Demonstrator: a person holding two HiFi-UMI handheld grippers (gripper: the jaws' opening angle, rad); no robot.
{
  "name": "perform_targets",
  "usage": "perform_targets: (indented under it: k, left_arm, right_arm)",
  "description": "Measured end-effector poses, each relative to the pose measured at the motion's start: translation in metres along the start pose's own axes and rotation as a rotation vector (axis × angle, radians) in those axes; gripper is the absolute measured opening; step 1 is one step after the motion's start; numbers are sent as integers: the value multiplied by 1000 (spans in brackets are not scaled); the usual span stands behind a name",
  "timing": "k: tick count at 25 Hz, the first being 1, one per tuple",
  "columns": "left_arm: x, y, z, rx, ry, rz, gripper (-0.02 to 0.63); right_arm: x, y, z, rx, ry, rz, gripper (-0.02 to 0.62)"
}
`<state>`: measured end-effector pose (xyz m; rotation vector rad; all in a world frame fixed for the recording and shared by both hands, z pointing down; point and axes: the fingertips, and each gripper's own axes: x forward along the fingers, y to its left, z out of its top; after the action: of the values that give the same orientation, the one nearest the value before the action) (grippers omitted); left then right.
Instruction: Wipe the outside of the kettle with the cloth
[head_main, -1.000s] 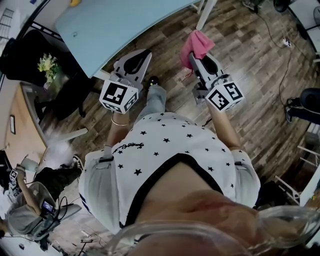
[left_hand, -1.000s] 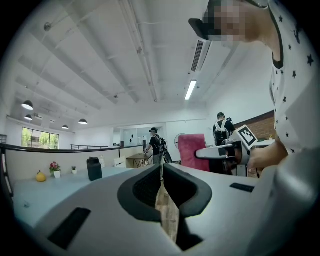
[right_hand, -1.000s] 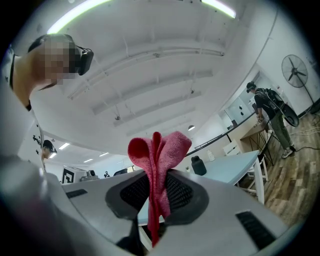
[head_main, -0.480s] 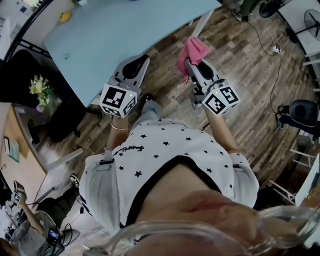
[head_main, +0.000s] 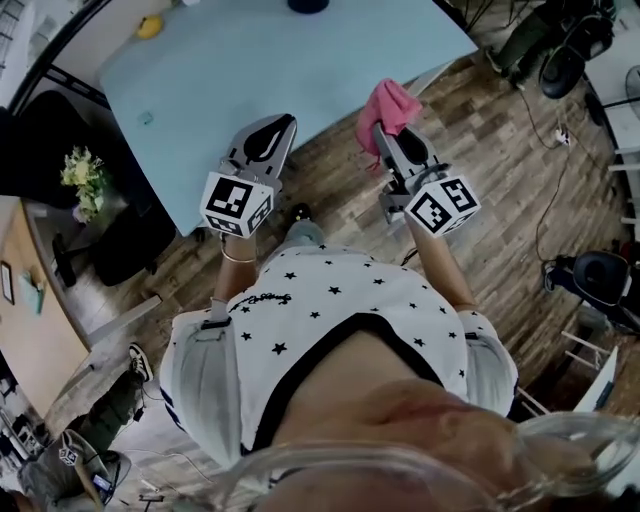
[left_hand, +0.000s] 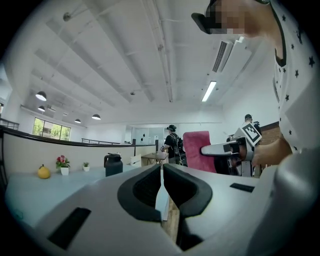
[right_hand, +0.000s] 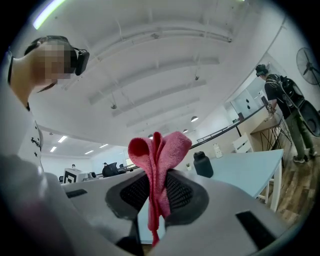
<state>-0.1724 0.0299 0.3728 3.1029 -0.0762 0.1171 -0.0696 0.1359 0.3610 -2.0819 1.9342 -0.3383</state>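
Fingers of right gripper clamp 1 cloth, left gripper's touch; 1 kettle beyond.

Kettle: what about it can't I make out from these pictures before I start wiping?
- Head view: the kettle is cut off by the top edge, and only a dark sliver shows.
- Left gripper view: the kettle is far off, small and dark, so stains or marks cannot be told.
- Right gripper view: the kettle is again too small for surface detail.
- Right gripper view: the lower end of the cloth is hidden inside the right gripper.
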Motion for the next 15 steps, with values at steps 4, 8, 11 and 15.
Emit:
perform_targets:
  k: [4,8,11,15]
  left_arm:
    - [8,29,0,-7,-4,23,40]
    - [16,53,0,-6,-6,34,40]
    - [21,72,1,-4,-8,45,40]
    - [28,88,4,-1,-13,48,40]
  right_arm:
    - [33,-5,0,-7,20,21,77]
    - [61,-11,0,-5,26,31,77]
    - [81,-16,-1,0,29,38,77]
    - [102,-21,-3,1,40,47,77]
